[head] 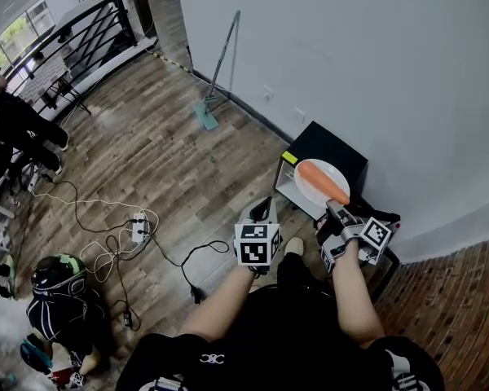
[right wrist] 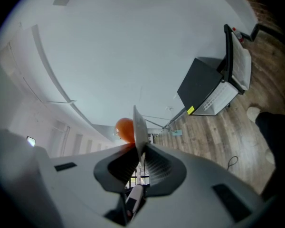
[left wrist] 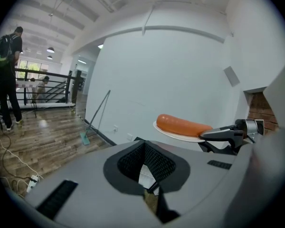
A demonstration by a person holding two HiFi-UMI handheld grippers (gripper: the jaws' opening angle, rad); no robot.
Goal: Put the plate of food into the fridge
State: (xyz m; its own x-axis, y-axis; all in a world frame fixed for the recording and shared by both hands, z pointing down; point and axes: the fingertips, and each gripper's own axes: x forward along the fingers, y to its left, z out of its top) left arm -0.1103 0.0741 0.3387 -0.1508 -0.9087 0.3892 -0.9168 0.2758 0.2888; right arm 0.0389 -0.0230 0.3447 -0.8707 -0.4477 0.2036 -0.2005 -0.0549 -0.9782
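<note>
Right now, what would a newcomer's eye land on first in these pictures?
The long orange sausage on a white plate, clamped at its rim by the right gripper, stands out at centre right. Behind it a small black fridge sits against the white wall, and a white power strip with trailing cables lies on the wood floor at left.
</note>
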